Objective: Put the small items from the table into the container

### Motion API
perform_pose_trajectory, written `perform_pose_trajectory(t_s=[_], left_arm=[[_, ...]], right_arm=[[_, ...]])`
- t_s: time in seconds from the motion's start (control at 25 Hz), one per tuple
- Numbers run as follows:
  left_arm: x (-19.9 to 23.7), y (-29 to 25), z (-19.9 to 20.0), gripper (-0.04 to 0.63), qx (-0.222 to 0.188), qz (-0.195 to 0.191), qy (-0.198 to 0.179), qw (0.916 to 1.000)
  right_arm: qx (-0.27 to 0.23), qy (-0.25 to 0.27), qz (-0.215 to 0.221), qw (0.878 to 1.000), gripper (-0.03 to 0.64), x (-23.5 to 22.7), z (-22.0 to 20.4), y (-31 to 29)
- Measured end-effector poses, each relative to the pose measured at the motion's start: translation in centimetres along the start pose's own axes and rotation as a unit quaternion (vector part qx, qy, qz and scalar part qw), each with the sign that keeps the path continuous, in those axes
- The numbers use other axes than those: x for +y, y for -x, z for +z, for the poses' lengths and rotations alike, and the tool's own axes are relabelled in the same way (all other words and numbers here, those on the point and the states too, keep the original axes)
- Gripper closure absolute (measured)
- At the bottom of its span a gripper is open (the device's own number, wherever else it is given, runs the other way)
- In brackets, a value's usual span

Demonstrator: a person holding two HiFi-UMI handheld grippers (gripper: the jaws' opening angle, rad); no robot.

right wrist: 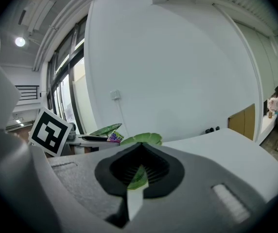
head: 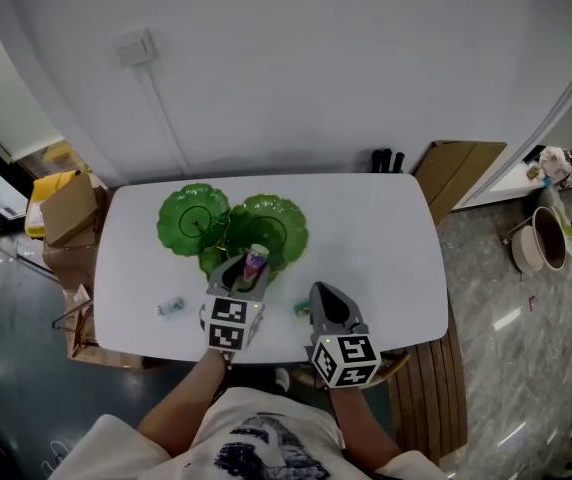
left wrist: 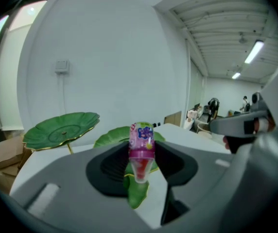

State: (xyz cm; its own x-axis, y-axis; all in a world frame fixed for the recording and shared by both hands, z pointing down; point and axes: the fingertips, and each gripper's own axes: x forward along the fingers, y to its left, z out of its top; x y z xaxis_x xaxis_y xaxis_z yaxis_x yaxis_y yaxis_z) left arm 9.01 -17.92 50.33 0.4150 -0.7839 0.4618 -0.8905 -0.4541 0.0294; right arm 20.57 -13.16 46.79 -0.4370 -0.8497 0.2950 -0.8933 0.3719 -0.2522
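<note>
A green lotus-leaf container with a second leaf dish stands on the white table. My left gripper is shut on a small pink-topped candy cup, held just in front of the leaf dishes. In the left gripper view the candy cup sits upright between the pads of my left gripper, with the leaves beyond. My right gripper is shut and empty, beside a small green item. In the right gripper view, my right gripper shows only a thin slit. A small pale item lies at the front left.
Cardboard boxes are stacked left of the table. A wooden slatted seat sits at the front right, a cardboard sheet leans on the wall, and a pot stands on the floor. A wall runs behind the table.
</note>
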Motion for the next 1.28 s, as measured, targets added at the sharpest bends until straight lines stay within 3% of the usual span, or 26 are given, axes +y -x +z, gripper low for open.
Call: perform_pose_trajectory(t_s=[0.68,1.28], left_arm=[[-0.1,-6.6,-1.4,0.430,0.073,-0.056,-0.043,0.9948],[-0.8,-7.6,-3.7,0.428,0.135,-0.057,-0.100,0.9842]], right_arm=[[0.015,-0.009,-0.017,1.000,0.618,-2.0,0.3,-4.3],[0.014,-0.016,-0.022,1.000,0.618,-2.9,0.5,-4.7]])
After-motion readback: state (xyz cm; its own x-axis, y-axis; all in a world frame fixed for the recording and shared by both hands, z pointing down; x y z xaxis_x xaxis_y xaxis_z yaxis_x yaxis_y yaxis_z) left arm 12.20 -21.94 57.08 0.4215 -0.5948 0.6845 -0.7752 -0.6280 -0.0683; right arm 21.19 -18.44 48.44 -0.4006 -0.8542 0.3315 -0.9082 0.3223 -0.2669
